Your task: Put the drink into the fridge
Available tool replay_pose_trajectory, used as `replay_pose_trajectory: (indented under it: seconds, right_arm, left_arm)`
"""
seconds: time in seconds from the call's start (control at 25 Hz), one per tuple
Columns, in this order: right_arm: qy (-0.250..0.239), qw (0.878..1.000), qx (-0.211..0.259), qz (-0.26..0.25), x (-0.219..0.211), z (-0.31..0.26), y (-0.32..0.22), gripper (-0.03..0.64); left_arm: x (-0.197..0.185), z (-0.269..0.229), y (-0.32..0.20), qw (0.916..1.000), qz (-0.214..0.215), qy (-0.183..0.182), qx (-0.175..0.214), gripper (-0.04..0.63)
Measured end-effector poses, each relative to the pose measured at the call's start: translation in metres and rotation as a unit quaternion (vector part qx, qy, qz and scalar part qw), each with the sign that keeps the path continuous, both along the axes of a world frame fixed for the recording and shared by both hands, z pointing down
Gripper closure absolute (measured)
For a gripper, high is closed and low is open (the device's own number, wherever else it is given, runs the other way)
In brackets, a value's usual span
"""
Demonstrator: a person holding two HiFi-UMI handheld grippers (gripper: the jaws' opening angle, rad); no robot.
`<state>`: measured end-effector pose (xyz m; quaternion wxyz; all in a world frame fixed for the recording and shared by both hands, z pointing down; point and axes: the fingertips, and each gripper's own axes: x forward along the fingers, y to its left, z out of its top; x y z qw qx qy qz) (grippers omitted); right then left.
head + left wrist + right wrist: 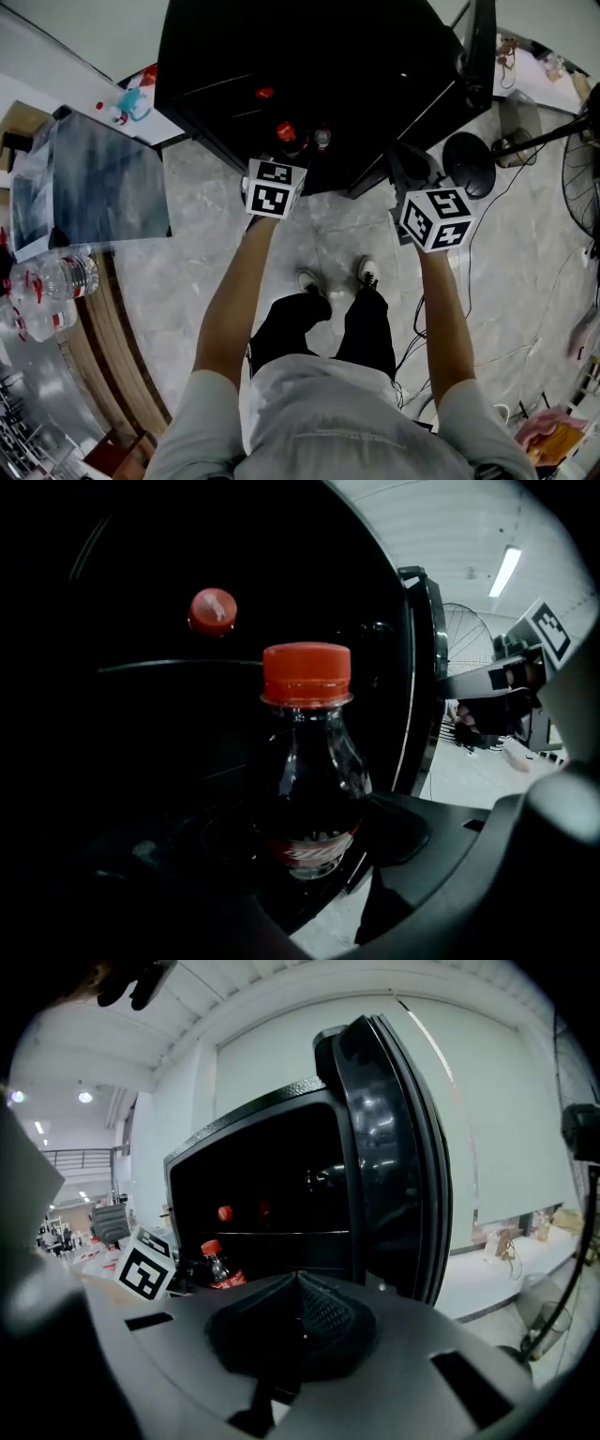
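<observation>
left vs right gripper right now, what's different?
The left gripper is shut on a red-capped cola bottle; the right gripper has its jaws together on nothing. The left gripper points into the dark fridge interior; the right gripper faces the edge of the open fridge door. Shared: both are held up at the fridge front.

One fridge (309, 56). Two grippers: the left gripper (302, 855) and the right gripper (300, 1321). Two red-capped bottles (a third red glint deeper inside is too dim to count): a cola bottle (307, 780) and a far bottle (213, 610). Two water bottles (67, 276) on the counter (122, 366). One fan (583, 178).
</observation>
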<state>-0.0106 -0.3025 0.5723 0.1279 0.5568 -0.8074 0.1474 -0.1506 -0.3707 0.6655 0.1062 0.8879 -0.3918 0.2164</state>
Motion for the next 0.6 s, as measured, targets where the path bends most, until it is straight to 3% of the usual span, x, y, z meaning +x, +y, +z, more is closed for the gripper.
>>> replay_pose_trajectory:
  seconds: [0.32, 0.6]
  right_arm:
    - [-0.014, 1.000, -0.011, 0.005, -0.002, 0.027, -0.006, 0.617]
    - [-0.049, 0.998, -0.025, 0.000, -0.008, 0.040, -0.009, 0.617]
  left_arm:
    - [0.001, 0.037, -0.035, 0.9994, -0.029, 0.004, -0.020, 0.291]
    - [0.007, 0.043, -0.056, 0.9996, -0.025, -0.002, -0.015, 0.291]
